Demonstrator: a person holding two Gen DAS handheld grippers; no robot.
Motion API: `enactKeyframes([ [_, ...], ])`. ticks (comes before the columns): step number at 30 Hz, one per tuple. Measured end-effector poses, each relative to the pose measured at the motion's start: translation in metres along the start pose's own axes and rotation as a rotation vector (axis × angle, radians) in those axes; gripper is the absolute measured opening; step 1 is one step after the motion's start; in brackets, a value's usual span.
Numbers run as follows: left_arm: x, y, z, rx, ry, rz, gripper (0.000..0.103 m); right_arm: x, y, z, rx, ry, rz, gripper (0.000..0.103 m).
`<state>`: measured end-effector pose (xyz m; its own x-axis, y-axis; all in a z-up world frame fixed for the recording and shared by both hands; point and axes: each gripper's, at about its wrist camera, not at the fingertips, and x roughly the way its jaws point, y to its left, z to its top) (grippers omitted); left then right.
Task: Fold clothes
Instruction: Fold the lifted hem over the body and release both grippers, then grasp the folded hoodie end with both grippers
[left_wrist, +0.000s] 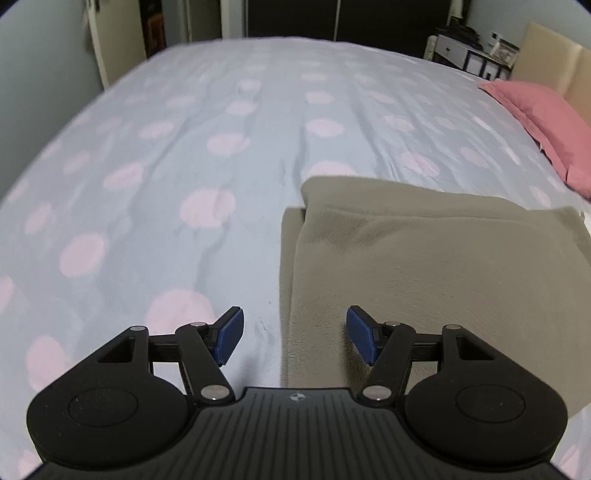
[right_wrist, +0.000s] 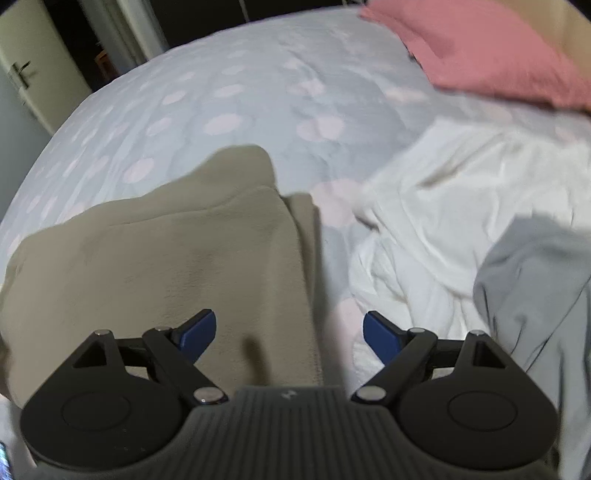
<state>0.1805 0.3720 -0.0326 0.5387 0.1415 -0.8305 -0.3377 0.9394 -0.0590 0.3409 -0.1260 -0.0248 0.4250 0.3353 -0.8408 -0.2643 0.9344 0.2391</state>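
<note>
**Fleece folded, both grippers hanging open above it**

Fingers first: the left gripper (left_wrist: 294, 334) has its blue pads spread wide, nothing between them, and the fleece's (left_wrist: 424, 266) left edge runs right up through the gap, closer to the right pad. Same story on the other hand: the right gripper (right_wrist: 289, 336) is spread wide and empty, its left pad over the fleece (right_wrist: 159, 258) and its right pad over bare bedspread (right_wrist: 229, 92) and the edge of a white garment (right_wrist: 461, 206).

So the beige fleece sits just ahead of both sets of fingers, already folded into a thick rectangle, with a lower layer peeking out along each side edge. It looks plush, soft and fairly light, the sort of cloth that sags and slides apart if lifted by one layer only. My read: the best hold is on a corner or side edge, pinching through all layers at once, one gripper per side.

Past the right fingers and off to their right, the white garment lies crumpled, with a grey garment (right_wrist: 535, 288) overlapping its near side. Both look thin and limp, likely next in line; I'd hunt for a hem or shoulder seam.

Farther out, spotted bedspread rolls away, and a pink pillow (left_wrist: 543, 122) sits far right of the fingers.
</note>
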Motion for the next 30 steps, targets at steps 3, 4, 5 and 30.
enactKeyframes([
  [3,0.010,0.003,-0.005,-0.035,0.010,-0.030,0.060,0.006,-0.012,-0.003,0.103,0.009,0.076,0.089],
  [4,0.016,0.005,-0.006,-0.050,0.018,-0.048,0.061,0.010,-0.019,-0.001,0.138,0.017,0.099,0.089],
  [5,0.021,0.008,-0.006,-0.072,0.024,-0.066,0.061,0.012,-0.023,-0.001,0.166,0.019,0.106,0.089],
  [30,0.101,0.082,-0.015,-0.307,0.143,-0.518,0.086,0.090,-0.059,-0.004,0.217,0.168,0.435,0.075],
])
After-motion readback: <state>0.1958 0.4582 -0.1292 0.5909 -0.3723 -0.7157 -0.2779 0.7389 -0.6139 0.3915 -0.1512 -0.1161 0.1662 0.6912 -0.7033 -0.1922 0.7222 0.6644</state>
